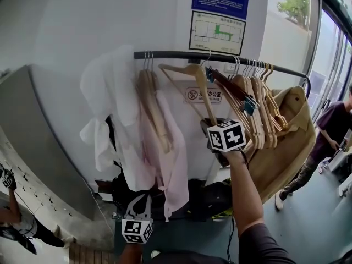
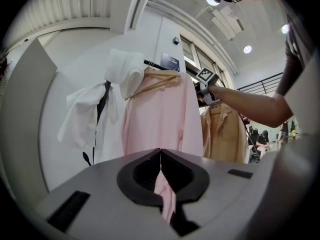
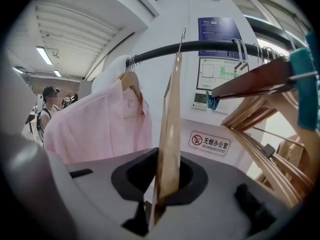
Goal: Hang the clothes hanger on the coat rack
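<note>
While the right hand-held gripper (image 3: 161, 186) was clenched on the lower end of one arm of the wooden hanger (image 3: 169, 134), the hanger stood directly above the jaws, its long axis running up from them toward the rail (image 3: 215, 46). In the right gripper view, the metal hook (image 3: 181, 38) crossed the rail from below. Whether it already bore on the rail could not be told. In the head view, the hanger (image 1: 192, 73) hung tilted in the open gap between the pink shirt (image 1: 171, 164) and the row of empty hangers (image 1: 258, 109). The right hand-held gripper (image 1: 213, 130) was raised on an outstretched forearm, just under the rail (image 1: 170, 54), and was clearly the nearer one.

The left hand-held gripper (image 2: 161, 184) was held low, well apart from the rail, its jaws closed on a fold of the pink shirt (image 2: 160, 119).

Judgement: the coming move depended on the hook clearing the rail top, then settling before release.
</note>
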